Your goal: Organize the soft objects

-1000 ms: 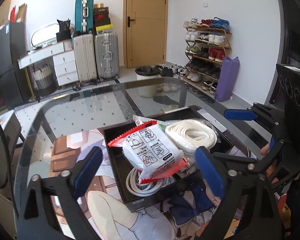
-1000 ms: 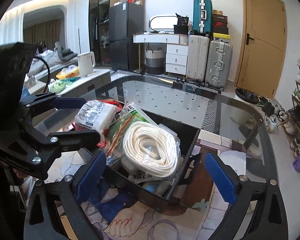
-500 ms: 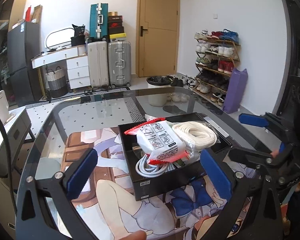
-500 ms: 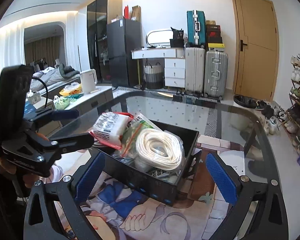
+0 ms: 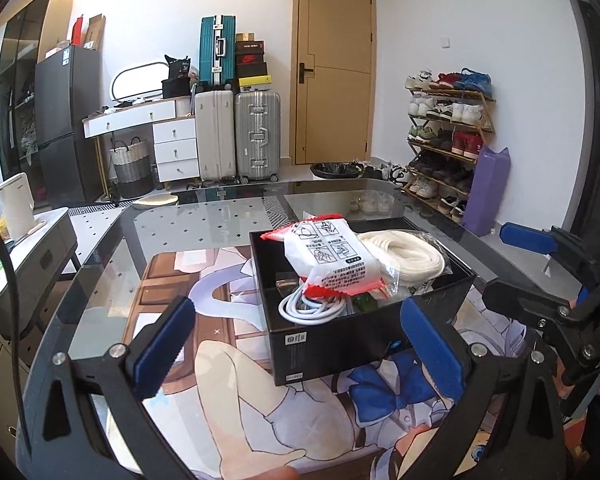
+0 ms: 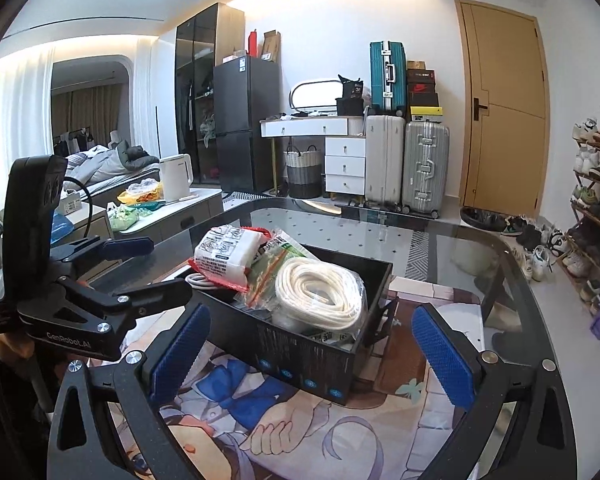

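A black box [image 5: 340,340] [image 6: 300,356] stands on the glass table. In it lie a white packet with red edges [image 5: 332,264] [image 6: 224,256], a bagged coil of white rope [image 5: 412,256] [image 6: 320,292], a coiled white cable [image 5: 308,308] and a green and red bag [image 6: 276,264]. My left gripper [image 5: 300,348] is open and empty, held back from the box's near side. My right gripper [image 6: 308,348] is open and empty, also back from the box. Each gripper shows in the other's view, the right [image 5: 540,280] and the left [image 6: 132,268].
A printed anime mat [image 5: 228,380] lies under the glass top. The table's curved rim [image 6: 512,248] runs round the far side. A side cabinet with a white kettle [image 6: 176,178] stands to the left. Suitcases [image 5: 256,136], a door and a shoe rack [image 5: 448,136] are far behind.
Both grippers have drawn back and up from the box, which now looks smaller and farther. The items in the box have not moved.
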